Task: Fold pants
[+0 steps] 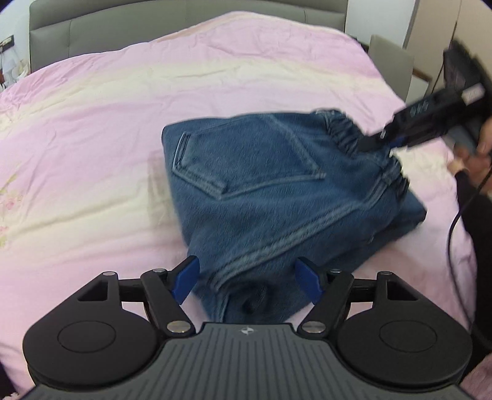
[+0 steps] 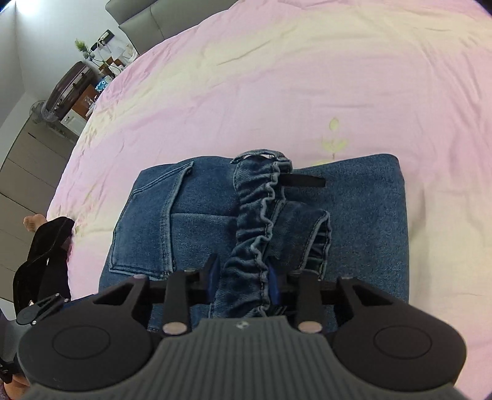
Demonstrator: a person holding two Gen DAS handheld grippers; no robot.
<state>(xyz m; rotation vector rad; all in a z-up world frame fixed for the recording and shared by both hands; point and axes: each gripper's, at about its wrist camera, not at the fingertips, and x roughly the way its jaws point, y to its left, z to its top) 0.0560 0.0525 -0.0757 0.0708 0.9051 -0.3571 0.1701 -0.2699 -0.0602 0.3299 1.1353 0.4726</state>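
Note:
Folded blue jeans lie on a pink bed cover, back pocket facing up. My left gripper is open, its blue pads on either side of the bundle's near corner without pressing it. My right gripper comes in from the right onto the gathered elastic waistband. In the right wrist view the jeans fill the middle, and the waistband rises off them as a ruffled strip. There my right gripper is shut on that strip.
The bed cover stretches wide beyond the jeans. A grey headboard stands at the far end. A person's hand and a black cable are at the right edge. A suitcase and cabinets stand beside the bed.

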